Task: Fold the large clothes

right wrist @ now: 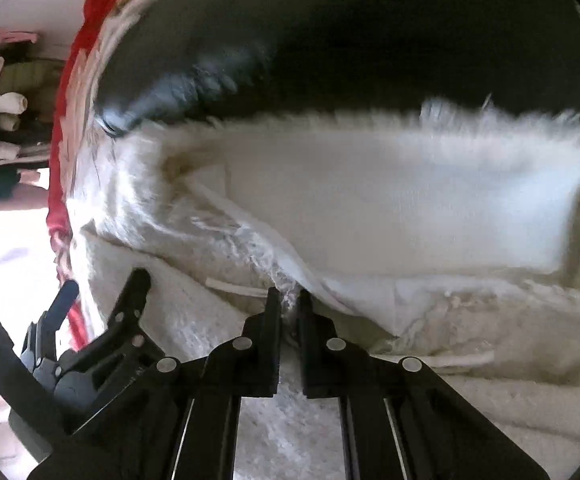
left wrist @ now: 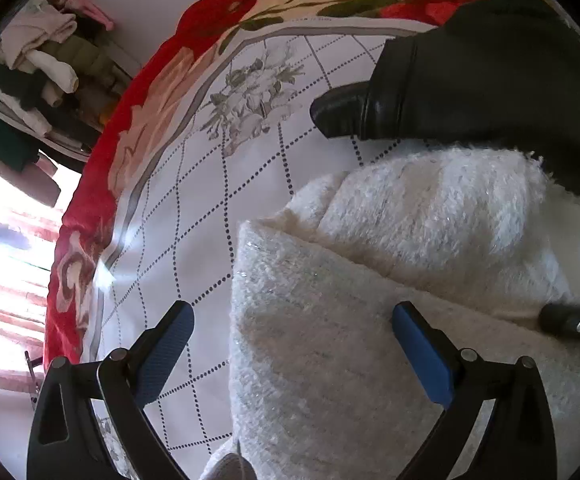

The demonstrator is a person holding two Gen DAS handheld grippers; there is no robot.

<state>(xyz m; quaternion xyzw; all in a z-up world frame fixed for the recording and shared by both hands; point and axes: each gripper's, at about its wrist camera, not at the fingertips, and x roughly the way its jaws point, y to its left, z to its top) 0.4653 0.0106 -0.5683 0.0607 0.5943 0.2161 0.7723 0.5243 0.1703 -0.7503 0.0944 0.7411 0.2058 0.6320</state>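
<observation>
Two grippers work over a bed sheet (left wrist: 194, 216) with dotted diamonds and a red floral border. Left gripper (left wrist: 290, 344) hangs with jaws wide, straddling the near left edge of the fluffy white garment (left wrist: 329, 360) lying on the sheet. Right gripper (right wrist: 288, 308) has its jaws pinched narrow on a fold of that garment.

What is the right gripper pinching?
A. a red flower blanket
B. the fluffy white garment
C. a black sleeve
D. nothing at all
B: in the right wrist view the right gripper is shut on a fold of the fluffy white garment, with white fuzz caught between its fingers.
</observation>
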